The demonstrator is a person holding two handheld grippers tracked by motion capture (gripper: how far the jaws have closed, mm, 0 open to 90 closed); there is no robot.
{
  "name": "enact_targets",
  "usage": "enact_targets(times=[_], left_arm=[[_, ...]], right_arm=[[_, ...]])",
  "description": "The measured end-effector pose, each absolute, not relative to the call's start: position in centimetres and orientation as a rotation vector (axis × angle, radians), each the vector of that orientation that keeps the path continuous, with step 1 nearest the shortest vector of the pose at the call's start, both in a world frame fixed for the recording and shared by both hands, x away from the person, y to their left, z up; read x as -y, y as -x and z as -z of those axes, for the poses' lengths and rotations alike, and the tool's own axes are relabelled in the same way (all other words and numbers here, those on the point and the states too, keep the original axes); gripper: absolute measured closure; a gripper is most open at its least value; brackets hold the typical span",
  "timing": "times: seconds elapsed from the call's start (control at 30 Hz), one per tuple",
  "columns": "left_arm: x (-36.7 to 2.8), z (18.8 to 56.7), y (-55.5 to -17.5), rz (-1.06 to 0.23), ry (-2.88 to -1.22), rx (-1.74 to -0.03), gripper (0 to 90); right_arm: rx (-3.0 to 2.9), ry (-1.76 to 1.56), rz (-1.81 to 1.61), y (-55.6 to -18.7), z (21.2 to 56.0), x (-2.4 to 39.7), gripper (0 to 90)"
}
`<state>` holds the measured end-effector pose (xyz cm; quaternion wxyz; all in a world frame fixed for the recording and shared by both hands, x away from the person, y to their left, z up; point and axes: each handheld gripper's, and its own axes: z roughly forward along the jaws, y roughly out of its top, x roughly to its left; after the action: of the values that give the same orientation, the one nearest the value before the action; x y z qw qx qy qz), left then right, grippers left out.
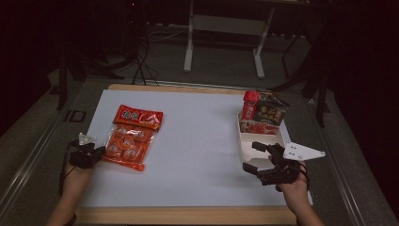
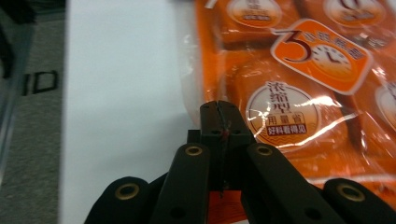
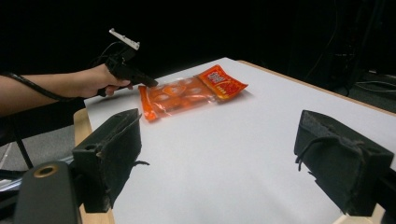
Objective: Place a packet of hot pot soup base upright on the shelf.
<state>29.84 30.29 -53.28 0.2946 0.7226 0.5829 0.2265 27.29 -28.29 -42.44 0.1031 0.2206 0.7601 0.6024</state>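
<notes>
- From above, my left gripper (image 1: 96,153) sat at the left edge of the table (image 1: 197,141), against the near-left side of the orange packet (image 1: 131,136); its jaw tips were too small and dark there to read.
- The left gripper view settled it: the left gripper (image 2: 219,112) had its jaws pressed together, clamped on the packet's (image 2: 299,93) clear side seam.
- The packet's far end was cut off in that view; the right gripper view showed the whole packet (image 3: 191,93), flat near the table's left edge.
- My right gripper (image 3: 219,154) hung with jaws wide apart, nothing between them.
- From above, it (image 1: 258,157) partly hid the white tray (image 1: 247,136) at the right edge, where boxes (image 1: 263,113) stood with unreadable print.
</notes>
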Motion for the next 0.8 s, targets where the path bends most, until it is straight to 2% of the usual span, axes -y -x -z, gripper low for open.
enact_targets(times=[0.6,0.8], left_arm=[[-23.9,53.0,-29.6,-0.435,-1.98,-1.421,90.0],[-24.1,52.7,-29.9,-0.43,-1.962,-1.426,90.0]], right_arm=[[-2.261,-0.637,-1.784,-27.2,42.4,27.9,14.6],[-2.266,-0.631,-1.782,-27.2,42.4,27.9,14.6]])
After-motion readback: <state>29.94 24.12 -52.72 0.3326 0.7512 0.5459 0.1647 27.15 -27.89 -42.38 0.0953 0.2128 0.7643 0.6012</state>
